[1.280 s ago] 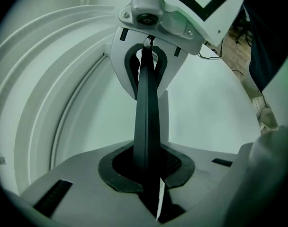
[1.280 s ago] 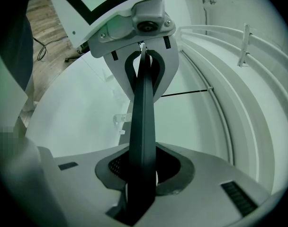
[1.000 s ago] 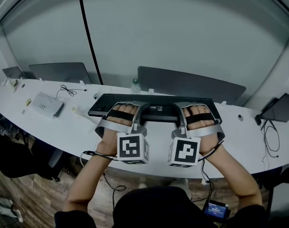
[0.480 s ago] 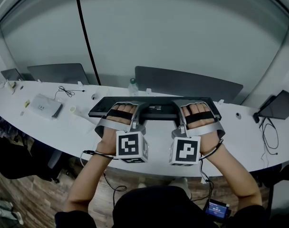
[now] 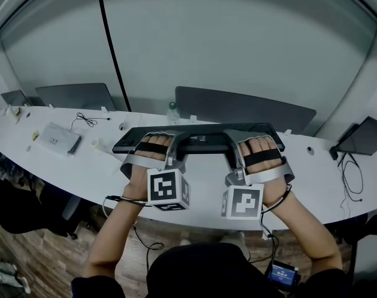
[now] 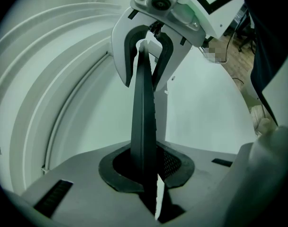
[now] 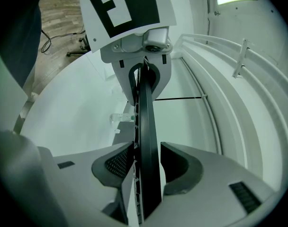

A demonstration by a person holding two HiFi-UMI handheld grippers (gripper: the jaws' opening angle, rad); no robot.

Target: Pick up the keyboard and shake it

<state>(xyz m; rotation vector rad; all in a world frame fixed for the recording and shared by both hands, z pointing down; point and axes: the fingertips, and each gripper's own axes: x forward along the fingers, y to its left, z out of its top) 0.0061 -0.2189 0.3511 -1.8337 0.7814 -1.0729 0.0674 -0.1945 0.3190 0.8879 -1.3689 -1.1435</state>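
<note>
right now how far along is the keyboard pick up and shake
Done: the keyboard looks lifted off the desk. In hand: the left hand-held gripper is clamped on it; the right hand-held gripper is opening its jaws, with the keyboard between them. Left: one moment cannot show shaking; the right would probably need to regrip first.

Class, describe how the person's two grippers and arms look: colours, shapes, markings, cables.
The left gripper and right gripper are pale grey shells with dark textured pads; the right's jaws are opening round the keyboard. Each carries a white cube with black square markers and a black strap. Thin black cables leave the wrists. Forearms are bare.
</note>
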